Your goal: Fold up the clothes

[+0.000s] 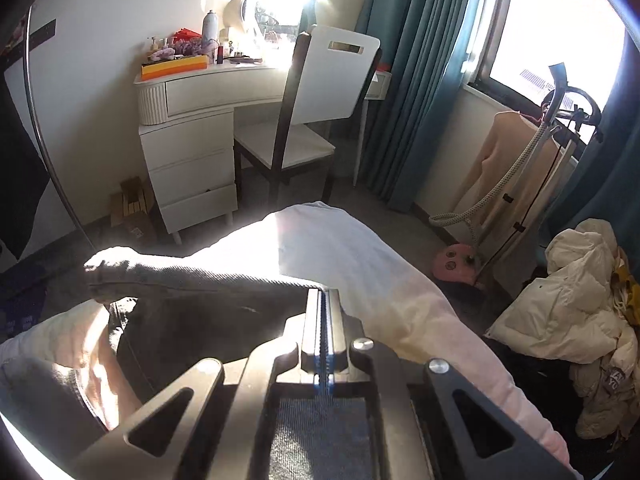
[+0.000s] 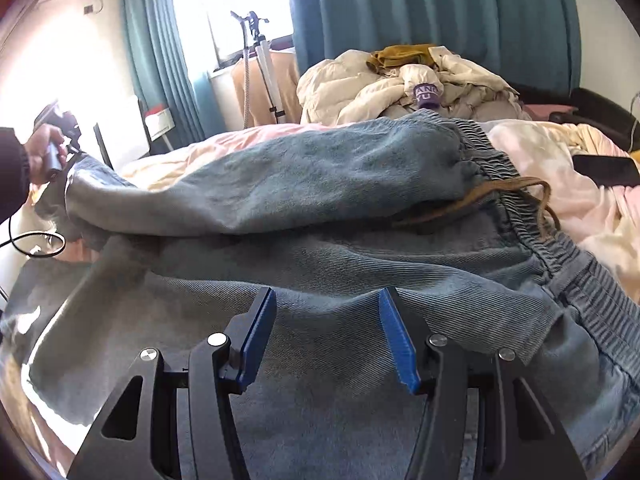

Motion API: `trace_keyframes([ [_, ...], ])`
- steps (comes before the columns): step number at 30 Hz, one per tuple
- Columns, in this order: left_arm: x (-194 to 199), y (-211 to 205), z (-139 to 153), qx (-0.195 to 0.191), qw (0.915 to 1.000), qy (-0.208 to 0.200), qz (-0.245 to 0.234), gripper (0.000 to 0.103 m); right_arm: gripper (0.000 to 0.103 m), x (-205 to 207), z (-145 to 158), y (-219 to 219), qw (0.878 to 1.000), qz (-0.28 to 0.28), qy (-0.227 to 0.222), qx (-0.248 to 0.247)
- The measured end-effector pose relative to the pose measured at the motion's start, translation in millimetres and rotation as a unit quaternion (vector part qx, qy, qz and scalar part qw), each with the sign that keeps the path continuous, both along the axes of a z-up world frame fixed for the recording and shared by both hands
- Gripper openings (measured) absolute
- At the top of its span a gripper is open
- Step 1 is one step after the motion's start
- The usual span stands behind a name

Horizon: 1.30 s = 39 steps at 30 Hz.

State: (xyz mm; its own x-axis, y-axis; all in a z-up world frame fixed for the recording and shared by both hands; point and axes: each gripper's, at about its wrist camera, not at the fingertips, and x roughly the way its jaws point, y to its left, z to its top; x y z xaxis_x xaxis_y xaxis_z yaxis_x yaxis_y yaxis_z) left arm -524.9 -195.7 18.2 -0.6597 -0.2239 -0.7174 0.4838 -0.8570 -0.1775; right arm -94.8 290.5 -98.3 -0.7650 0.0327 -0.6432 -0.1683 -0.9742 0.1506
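Light blue jeans (image 2: 320, 184) with an elastic waistband and a brown drawstring (image 2: 500, 196) lie across the bed. The upper leg is folded over the lower one. My right gripper (image 2: 326, 300) is open and empty, its blue pads just above the jeans' lower leg. My left gripper (image 1: 324, 300) is shut on the hem end of a jeans leg (image 1: 180, 304), which looks dark in shadow and runs under its jaws. In the right wrist view that gripper (image 2: 60, 152) is at the far left, a hand holding it at the leg end.
The bed has a pink and cream quilt (image 1: 360, 248). A pile of cream jackets (image 2: 400, 84) and a black phone (image 2: 604, 168) lie on it. A white dresser (image 1: 188, 140), chair (image 1: 312, 112), garment steamer (image 1: 532, 168) and teal curtains (image 1: 420, 80) stand beyond.
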Motion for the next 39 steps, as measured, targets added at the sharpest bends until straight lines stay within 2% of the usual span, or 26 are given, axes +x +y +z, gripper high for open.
trace_keyframes([
  [3, -8, 6, -24, 0.022, 0.9995, -0.006, -0.023, 0.001, 0.054, -12, -8, -5, 1.0, 0.012, -0.003, 0.012],
  [6, -4, 11, -32, 0.034, 0.9986, 0.007, -0.041, 0.009, 0.054, -24, -16, -9, 1.0, 0.018, -0.008, 0.016],
  [8, 7, 15, -26, 0.047, 0.997, 0.028, -0.055, 0.021, 0.054, -28, -18, -10, 1.0, 0.021, -0.008, 0.015],
  [9, 13, 17, -22, 0.05, 0.9963, 0.035, -0.061, 0.031, 0.054, -29, -18, -11, 1.0, 0.023, -0.008, 0.015],
  [12, 36, 27, -4, 0.053, 0.9949, 0.047, -0.072, 0.048, 0.054, -32, -19, -12, 0.999, 0.028, -0.005, 0.015],
  [15, 74, 36, 11, 0.055, 0.992, 0.062, -0.096, 0.048, 0.054, -31, -16, -13, 0.999, 0.036, -0.002, 0.012],
  [18, 116, 44, 13, 0.062, 0.9913, 0.05, -0.105, 0.048, 0.054, -24, -9, -16, 0.999, 0.046, 0.01, 0.013],
  [22, 179, 53, 2, 0.076, 0.9892, 0.039, -0.119, 0.048, 0.054, -12, 4, -20, 0.998, 0.057, 0.028, 0.015],
  [25, 218, 59, -13, 0.077, 0.9897, 0.015, -0.12, 0.048, 0.054, -4, 13, -23, 0.997, 0.065, 0.041, 0.017],
  [28, 257, 78, -23, 0.034, 0.9891, 0.001, -0.143, 0.048, 0.054, 5, 22, -26, 0.996, 0.073, 0.054, 0.018],
  [32, 299, 105, -34, 0.011, 0.9835, -0.013, -0.18, 0.048, 0.054, 17, 35, -31, 0.994, 0.084, 0.07, 0.02],
  [39, 345, 142, -32, -0.028, 0.9717, -0.011, -0.234, 0.048, 0.054, 12, 45, -33, 0.993, 0.105, 0.057, -0.009],
])
